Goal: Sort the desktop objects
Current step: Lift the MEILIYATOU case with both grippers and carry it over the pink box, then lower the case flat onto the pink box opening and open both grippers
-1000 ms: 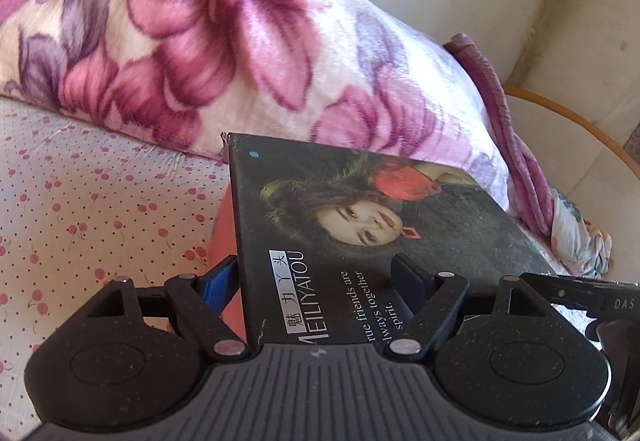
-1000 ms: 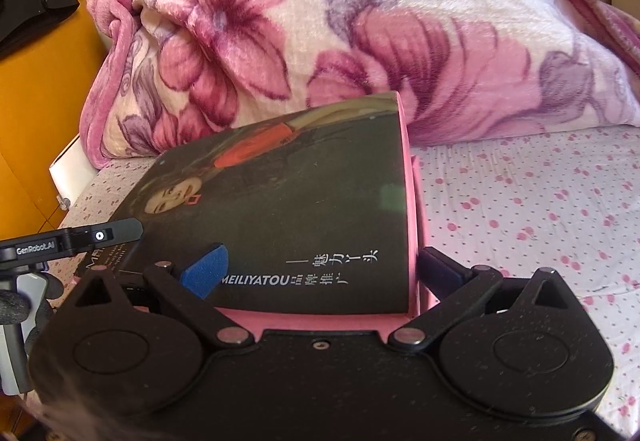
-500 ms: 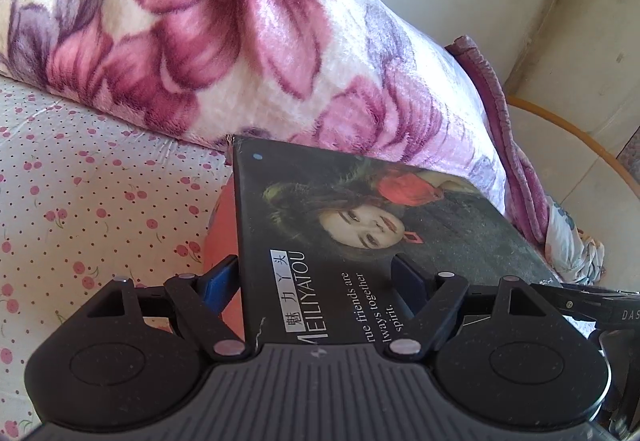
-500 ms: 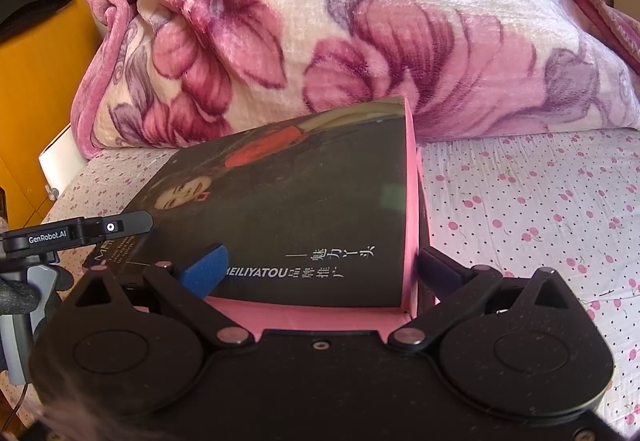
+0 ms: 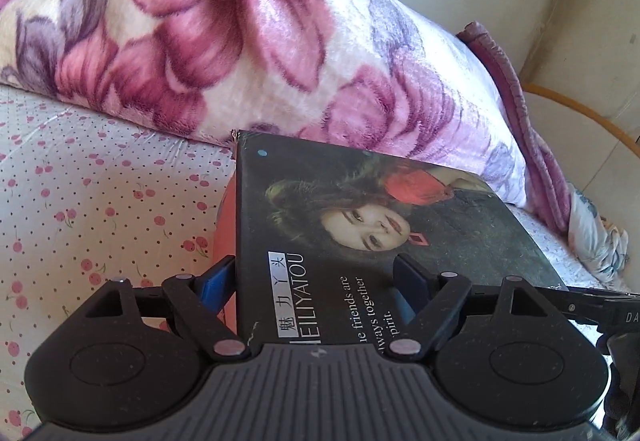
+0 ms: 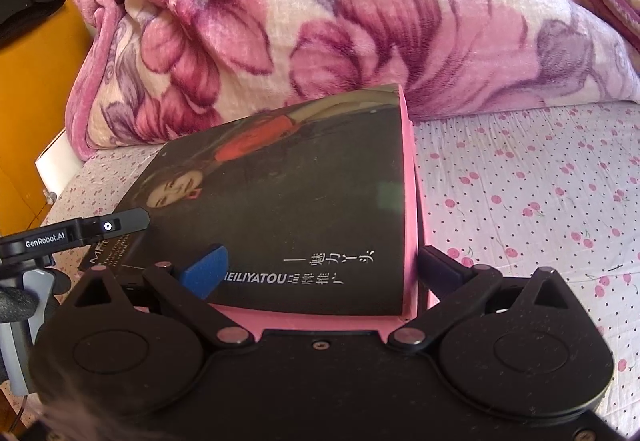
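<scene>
Your left gripper (image 5: 316, 277) clamps one side of the box (image 5: 380, 233); one blue-padded finger presses the pink side wall at about 9 o'clock of the lid, the other finger lies on the dark printed lid itself at about 3 o'clock of the lettering; so it is closed on the box, pinching the lid edge between them. Your right gripper (image 6: 320, 267) holds the opposite side of the same box (image 6: 300, 201); its blue pad rests on the lid at 9 o'clock, its dark finger sits against the pink wall at 3 o'clock; it too is gripping the box.

The box has a black lid with a portrait and the word MEILIYATOU, over a pink base; whether it rests on the cherry-print sheet (image 6: 540, 201) or is lifted clear of it, you cannot tell from either view. At 12 o'clock, just behind the box, lies the folded floral blanket (image 6: 360, 21); in the right wrist view your left gripper's body shows at 9 o'clock, beside the lid's corner.
</scene>
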